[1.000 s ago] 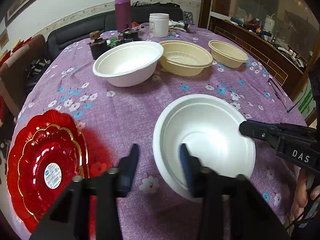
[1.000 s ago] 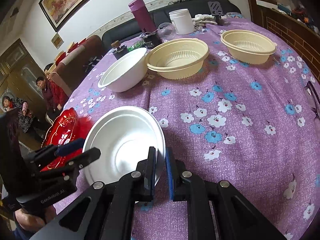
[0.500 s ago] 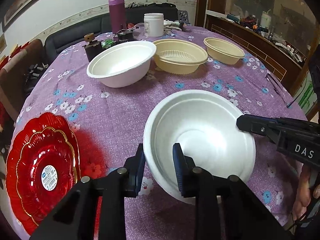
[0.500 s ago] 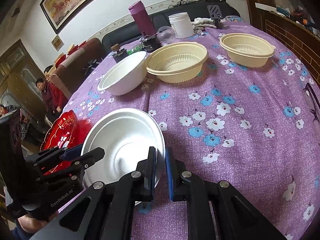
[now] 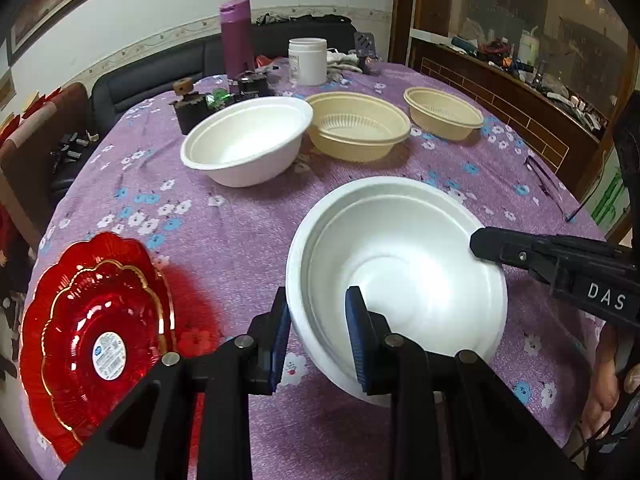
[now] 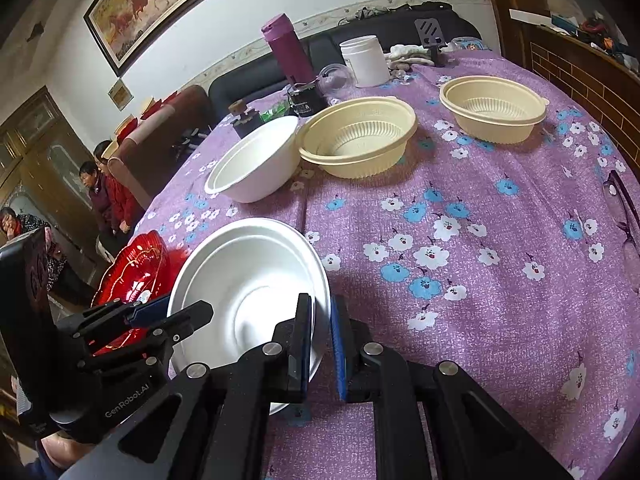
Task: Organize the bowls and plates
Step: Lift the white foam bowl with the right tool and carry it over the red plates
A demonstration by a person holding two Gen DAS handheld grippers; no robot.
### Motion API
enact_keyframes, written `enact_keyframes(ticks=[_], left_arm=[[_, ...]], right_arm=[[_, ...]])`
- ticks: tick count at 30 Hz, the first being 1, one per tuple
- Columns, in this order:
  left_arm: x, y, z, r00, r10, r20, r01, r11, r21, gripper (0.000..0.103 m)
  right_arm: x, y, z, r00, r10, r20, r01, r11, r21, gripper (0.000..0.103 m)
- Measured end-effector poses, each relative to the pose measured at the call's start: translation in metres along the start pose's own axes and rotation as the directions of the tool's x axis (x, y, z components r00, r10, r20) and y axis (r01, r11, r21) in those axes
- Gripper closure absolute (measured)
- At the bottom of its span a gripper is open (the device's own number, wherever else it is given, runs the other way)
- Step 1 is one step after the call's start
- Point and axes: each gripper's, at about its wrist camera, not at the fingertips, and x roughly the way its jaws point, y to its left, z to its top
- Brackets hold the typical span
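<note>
A white bowl (image 5: 400, 272) (image 6: 248, 280) sits low over the purple flowered tablecloth (image 5: 240, 240), held from both sides. My left gripper (image 5: 316, 304) (image 6: 160, 312) is shut on its near-left wall, one blue pad inside and one outside. My right gripper (image 6: 321, 304) (image 5: 480, 240) is shut on the opposite rim. A second white bowl (image 5: 248, 140) stands farther back, touching a cream bowl (image 5: 360, 128). Another cream bowl (image 5: 444, 112) stands apart to its right. Two stacked red plates (image 5: 96, 336) lie at the table's left edge.
A purple flask (image 5: 236, 36), a white jar (image 5: 308, 60) and small dark items crowd the far edge. Glasses (image 6: 620, 208) lie at the right edge. A black sofa stands behind the table. Seated people (image 6: 104, 192) are off to the left.
My left gripper's jaws have closed from wide apart onto the near-left wall of the white bowl. The right gripper keeps its hold on the rim.
</note>
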Motion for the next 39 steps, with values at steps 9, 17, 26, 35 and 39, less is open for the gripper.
enact_keyframes(ticks=[9, 17, 26, 35, 39], left_arm=[[-0.022, 0.024, 0.001, 0.999, 0.018, 0.037, -0.016, 0.999, -0.038, 0.076], [-0.041, 0.056, -0.002, 0.996, 0.044, 0.071, -0.037, 0.995, -0.096, 0.076], [-0.060, 0.101, -0.013, 0.991, 0.090, 0.097, -0.073, 0.982, -0.173, 0.076], [-0.071, 0.150, -0.029, 0.986, 0.138, 0.094, -0.108, 0.957, -0.268, 0.076], [-0.069, 0.169, -0.038, 0.985, 0.155, 0.076, -0.125, 0.944, -0.304, 0.076]], right_arm=[[-0.003, 0.026, 0.006, 1.000, 0.023, 0.006, -0.023, 0.999, -0.047, 0.092], [0.000, 0.061, 0.015, 0.999, 0.043, 0.005, -0.043, 0.993, -0.114, 0.092], [0.016, 0.109, 0.021, 0.997, 0.075, -0.020, -0.077, 0.978, -0.192, 0.092], [0.046, 0.161, 0.023, 0.992, 0.102, -0.072, -0.117, 0.959, -0.259, 0.092], [0.068, 0.176, 0.022, 0.986, 0.112, -0.123, -0.141, 0.954, -0.264, 0.091]])
